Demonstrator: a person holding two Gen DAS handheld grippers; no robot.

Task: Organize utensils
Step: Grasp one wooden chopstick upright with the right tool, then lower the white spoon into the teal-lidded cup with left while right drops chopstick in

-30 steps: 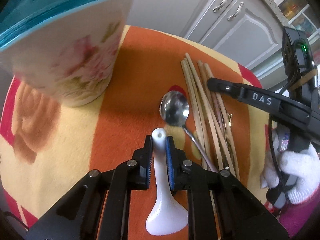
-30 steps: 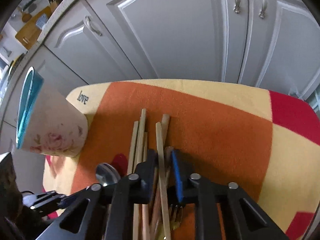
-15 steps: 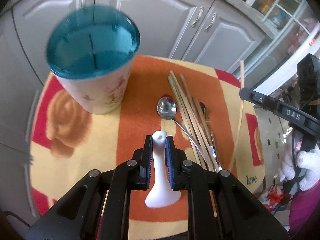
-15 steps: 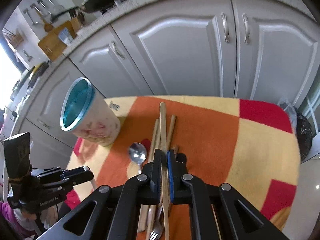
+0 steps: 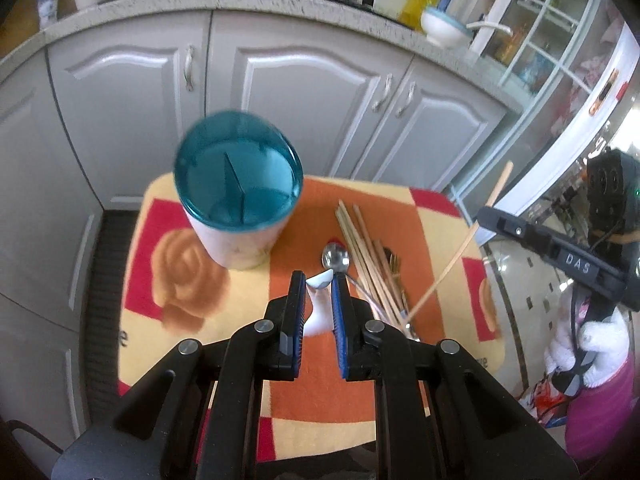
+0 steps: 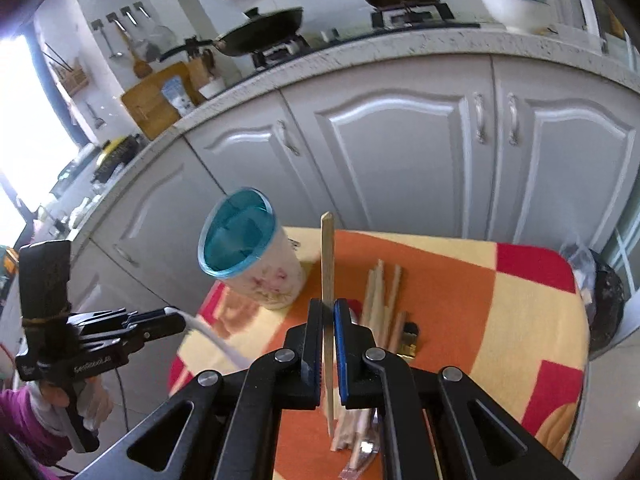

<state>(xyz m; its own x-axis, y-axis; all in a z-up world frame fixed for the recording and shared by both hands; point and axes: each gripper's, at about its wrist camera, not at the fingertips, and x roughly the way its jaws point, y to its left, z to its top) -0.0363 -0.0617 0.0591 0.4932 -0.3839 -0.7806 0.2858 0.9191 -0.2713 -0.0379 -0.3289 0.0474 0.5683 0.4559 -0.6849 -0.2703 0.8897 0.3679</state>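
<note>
Two utensils have left the table: in the left wrist view the left tool (image 5: 319, 284) clenches the white spoon (image 5: 318, 308), now raised near the teal-rimmed cup (image 5: 237, 188). In the right wrist view the right tool (image 6: 328, 312), which just tightened, grips one chopstick (image 6: 327, 264) lifted off the pile (image 6: 382, 292), so both seem ready for the cup.

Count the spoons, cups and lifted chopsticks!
Spoons: 2, the white ceramic spoon in the left gripper and the shiny metal spoon on the cloth
Cups: 1, the flowery cup with teal inside
Lifted chopsticks: 1, the wooden chopstick in the right gripper
Total: 4
</note>
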